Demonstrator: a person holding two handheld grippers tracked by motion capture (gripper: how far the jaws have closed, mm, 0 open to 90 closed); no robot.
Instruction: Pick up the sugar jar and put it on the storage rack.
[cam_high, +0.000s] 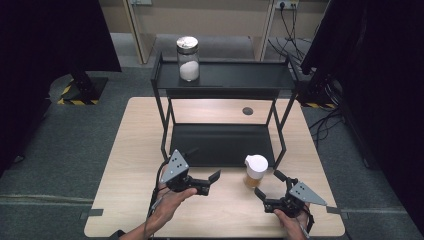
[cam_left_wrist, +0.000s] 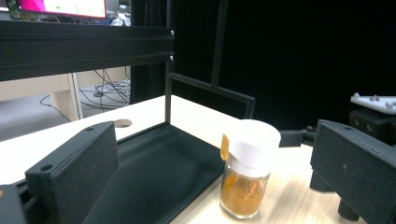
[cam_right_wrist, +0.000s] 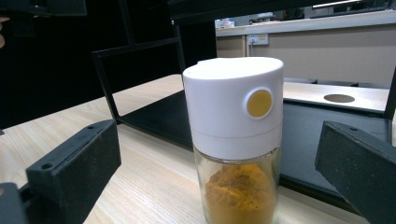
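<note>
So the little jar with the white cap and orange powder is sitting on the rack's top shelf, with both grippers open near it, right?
Not quite. The jar with the white cap stands on the wooden table, just off the rack's bottom shelf, as the high view shows. Both the left gripper and the right gripper are indeed open near it.

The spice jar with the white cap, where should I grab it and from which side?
Grip the spice jar across its white cap, coming level from the near right, where the right hand-held gripper already faces it with jaws open. The jar stands upright and the cap is its widest, straight-walled part. The black shelf frame crowds its far side.
</note>
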